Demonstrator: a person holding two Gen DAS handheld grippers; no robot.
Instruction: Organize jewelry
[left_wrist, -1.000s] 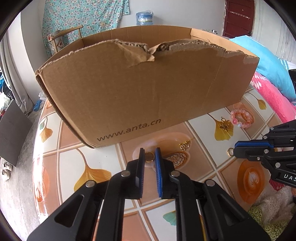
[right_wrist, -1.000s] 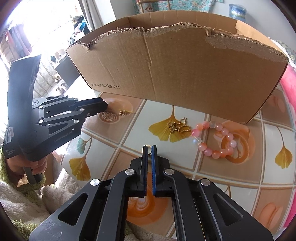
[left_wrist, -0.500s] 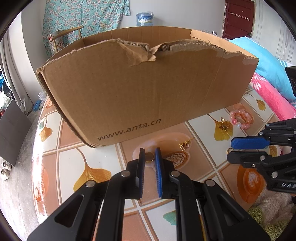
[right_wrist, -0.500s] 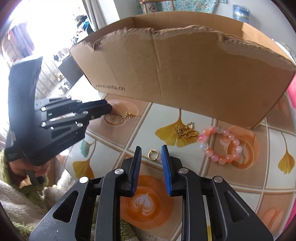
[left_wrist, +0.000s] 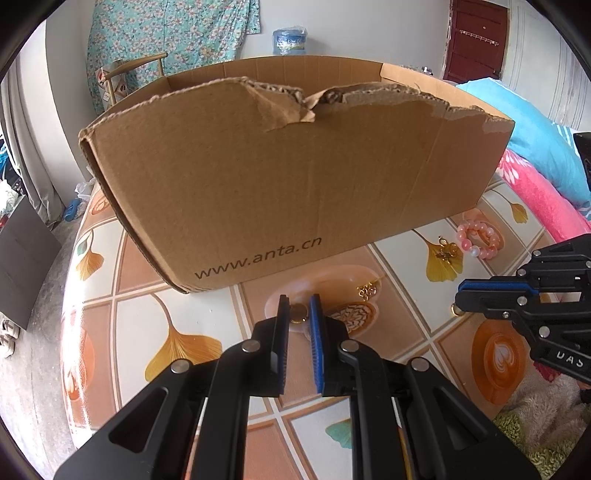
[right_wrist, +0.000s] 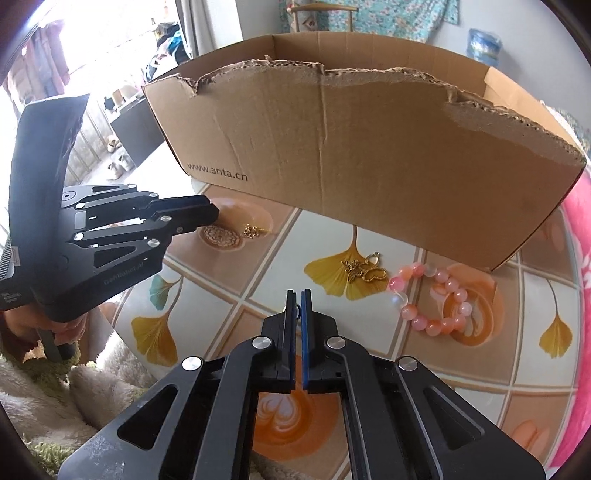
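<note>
Our left gripper (left_wrist: 299, 314) points down at the desk (left_wrist: 192, 325), its jaws narrowed around a small gold ring (left_wrist: 298, 313) that sits between the blue pads; the pads appear to press on it. Our right gripper (right_wrist: 298, 302) has just been closing its jaws, and they are now pinched on another small gold ring (right_wrist: 297, 309), barely visible in the slit between them. The torn cardboard box (right_wrist: 369, 166) stands just behind both grippers. In front of it on the patterned desk lie a gold butterfly charm (right_wrist: 364, 271), a pink bead bracelet (right_wrist: 432, 297) just to its right, and a small gold chain piece (right_wrist: 252, 231) near the left gripper's tips.
</note>
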